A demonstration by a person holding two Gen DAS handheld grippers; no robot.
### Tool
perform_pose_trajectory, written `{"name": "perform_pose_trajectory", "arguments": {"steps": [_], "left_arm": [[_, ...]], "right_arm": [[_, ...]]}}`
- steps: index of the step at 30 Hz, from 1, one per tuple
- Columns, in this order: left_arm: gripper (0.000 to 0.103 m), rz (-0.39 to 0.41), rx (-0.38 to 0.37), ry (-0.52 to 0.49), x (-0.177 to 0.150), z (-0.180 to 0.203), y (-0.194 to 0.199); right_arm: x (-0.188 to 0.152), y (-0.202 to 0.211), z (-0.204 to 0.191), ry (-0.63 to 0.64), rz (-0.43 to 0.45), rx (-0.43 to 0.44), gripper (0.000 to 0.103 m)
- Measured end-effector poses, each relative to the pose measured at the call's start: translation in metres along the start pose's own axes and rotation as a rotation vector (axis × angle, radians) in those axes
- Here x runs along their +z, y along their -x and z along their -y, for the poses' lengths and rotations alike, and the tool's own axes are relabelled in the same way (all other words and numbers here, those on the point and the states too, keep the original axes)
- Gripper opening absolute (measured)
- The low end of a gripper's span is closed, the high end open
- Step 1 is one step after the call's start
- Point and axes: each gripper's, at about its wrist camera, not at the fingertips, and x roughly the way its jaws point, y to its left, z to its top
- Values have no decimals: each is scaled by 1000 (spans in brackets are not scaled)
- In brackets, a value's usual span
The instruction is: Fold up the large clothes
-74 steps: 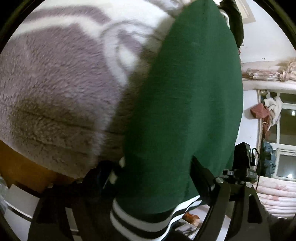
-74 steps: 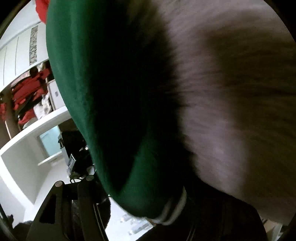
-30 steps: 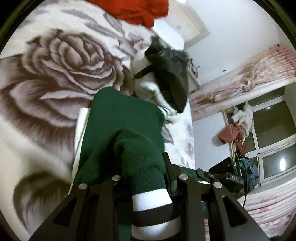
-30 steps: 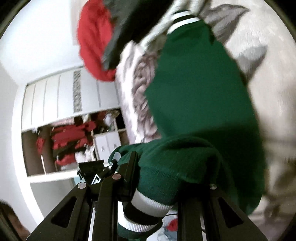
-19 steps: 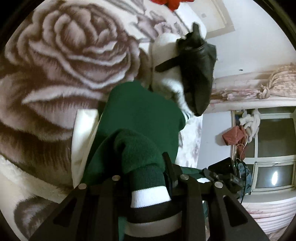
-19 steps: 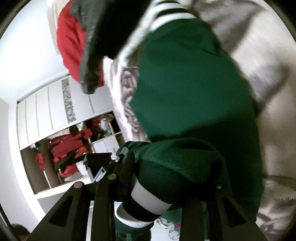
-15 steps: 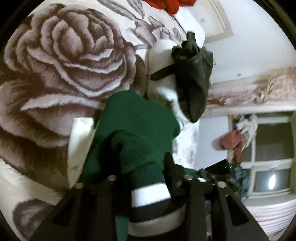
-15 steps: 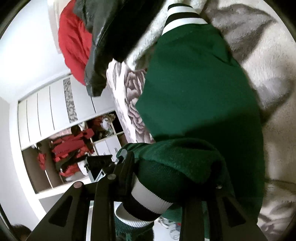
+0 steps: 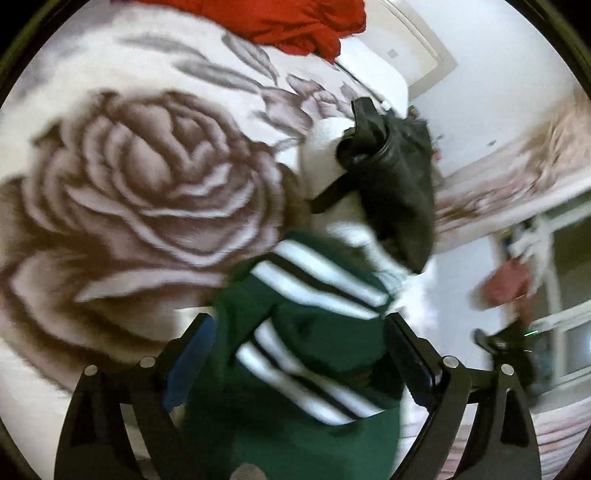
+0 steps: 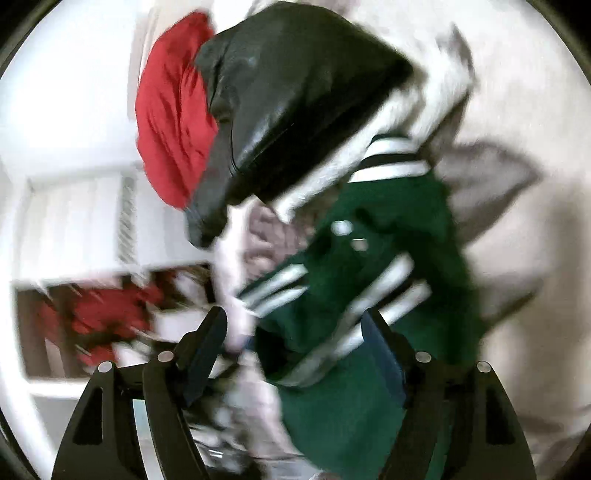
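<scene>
Releasing: both grippers are letting go of the green jacket (image 9: 306, 332), so the step in hand looks like the end of a fold.
Left gripper (image 9: 295, 332): jaws opening and spread wide; the striped green cloth lies between them, yet the pads seem clear of it.
Right gripper (image 10: 295, 328): jaws opening too, the jacket's striped hem (image 10: 376, 295) between them, apparently not pinched (blur makes contact hard to judge).
Jacket's place: bunched on the rose-patterned blanket (image 9: 147, 192), just in front of both grippers.
Next move, as I judge it: draw back clear of the cloth without snagging the cuffs, then find fresh edges for another fold or tidy the bundle.
Beyond the jacket: a black leather garment (image 9: 399, 184) on a white fleecy one touches its far end; a red garment (image 9: 295, 22) lies farther off.
Writing: no brand, label or lettering can be read in either view.
</scene>
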Motion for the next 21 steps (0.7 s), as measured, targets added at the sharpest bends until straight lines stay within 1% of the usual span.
{"name": "perform_pose_trajectory", "arguments": {"steps": [1, 2, 3, 4, 5, 6, 7, 8, 9, 10, 11, 14, 15, 17, 19, 21], "left_arm": [[93, 16, 69, -28, -9, 1, 3], [93, 25, 114, -47, -16, 1, 5], [93, 37, 196, -70, -30, 1, 9], [93, 38, 242, -77, -38, -1, 9], [93, 21, 315, -81, -54, -6, 6], [93, 1, 351, -76, -66, -10, 2], [93, -15, 373, -67, -76, -14, -3], [93, -47, 392, -54, -89, -19, -13], [93, -60, 400, -37, -99, -24, -20], [93, -56, 407, -21, -106, -27, -24], [93, -48, 418, -5, -111, -30, -26], [96, -21, 431, 32, -113, -35, -29], [96, -20, 436, 36, -111, -36, -29], [96, -18, 446, 32, -110, -34, -30], [96, -18, 462, 22, -109, -31, -30], [96, -22, 475, 24, -109, -30, -28]], "right_arm": [[-5, 2, -3, 66, -6, -69, 78], [-13, 3, -3, 143, -28, -151, 80], [-17, 0, 1, 173, -50, -183, 83], [-21, -6, 7, 200, -86, -217, 84], [-24, -16, 17, 221, -124, -239, 84], [-25, -29, 27, 246, -174, -258, 86], [-24, -43, 36, 266, -218, -264, 88], [-21, -59, 45, 282, -262, -262, 89], [-18, -69, 52, 286, -287, -256, 90], [-12, -83, 62, 275, -313, -237, 96], [-4, -100, 75, 251, -350, -204, 99], [10, -129, 90, 203, -423, -118, 102], [14, -135, 91, 206, -438, -101, 102], [24, -144, 90, 167, -447, -57, 102], [25, -152, 86, 167, -437, -36, 101], [20, -156, 78, 190, -422, -47, 85]]}}
